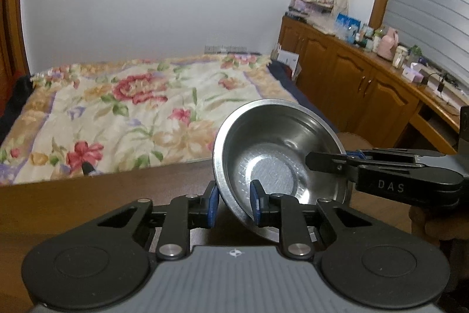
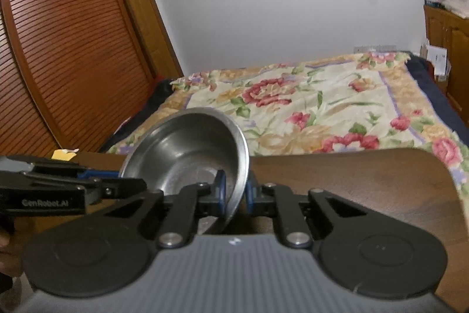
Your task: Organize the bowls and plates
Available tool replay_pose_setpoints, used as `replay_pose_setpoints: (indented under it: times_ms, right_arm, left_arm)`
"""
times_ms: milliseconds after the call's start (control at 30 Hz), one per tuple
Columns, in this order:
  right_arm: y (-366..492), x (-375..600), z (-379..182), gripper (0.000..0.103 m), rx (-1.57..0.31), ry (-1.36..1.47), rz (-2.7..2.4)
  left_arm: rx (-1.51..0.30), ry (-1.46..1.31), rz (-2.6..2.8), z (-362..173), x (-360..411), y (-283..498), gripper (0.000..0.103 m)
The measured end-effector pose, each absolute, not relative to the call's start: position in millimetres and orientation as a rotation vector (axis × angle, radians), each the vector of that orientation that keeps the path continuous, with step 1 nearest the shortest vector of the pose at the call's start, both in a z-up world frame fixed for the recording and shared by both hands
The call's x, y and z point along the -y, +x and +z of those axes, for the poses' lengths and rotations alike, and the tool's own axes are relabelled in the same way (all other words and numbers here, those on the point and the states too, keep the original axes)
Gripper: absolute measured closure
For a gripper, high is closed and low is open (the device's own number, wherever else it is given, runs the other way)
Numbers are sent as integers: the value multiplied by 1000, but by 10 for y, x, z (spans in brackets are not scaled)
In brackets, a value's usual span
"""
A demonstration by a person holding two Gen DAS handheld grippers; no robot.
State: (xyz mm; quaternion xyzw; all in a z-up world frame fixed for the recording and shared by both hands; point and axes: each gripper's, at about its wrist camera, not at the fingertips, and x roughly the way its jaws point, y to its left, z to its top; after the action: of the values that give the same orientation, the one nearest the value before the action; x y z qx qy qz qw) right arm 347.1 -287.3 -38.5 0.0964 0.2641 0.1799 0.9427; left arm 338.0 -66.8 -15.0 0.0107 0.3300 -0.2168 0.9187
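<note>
A single steel bowl (image 1: 272, 154) hangs tilted above the brown wooden table (image 1: 88, 195), its hollow facing both cameras. My left gripper (image 1: 234, 204) is shut on the bowl's near left rim, one blue pad inside the wall and one outside. My right gripper (image 1: 315, 163) reaches in from the right and pinches the opposite rim. In the right wrist view the same bowl (image 2: 187, 148) sits with its right rim clamped between the pads of my right gripper (image 2: 236, 192), while the left gripper (image 2: 132, 185) holds the left rim. The table (image 2: 351, 181) lies below.
Past the table's far edge is a bed with a floral blanket (image 1: 140, 107). A wooden cabinet (image 1: 351, 78) with cluttered bottles runs along the right. Louvred wooden doors (image 2: 58, 49) stand at the left. A yellow scrap (image 2: 63, 154) lies on the table's far left.
</note>
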Motion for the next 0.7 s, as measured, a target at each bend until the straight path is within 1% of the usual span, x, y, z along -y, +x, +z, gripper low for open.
replay_pose_setpoints:
  times_ms: [367, 700]
  right_arm:
    - [3119, 2890, 68, 88, -449, 156, 358]
    - [2737, 2839, 121, 88, -430, 142, 366]
  left_arm:
    - [-592, 34, -468, 276, 610, 2949, 79]
    - [-579, 33, -478, 308, 471, 2525, 79]
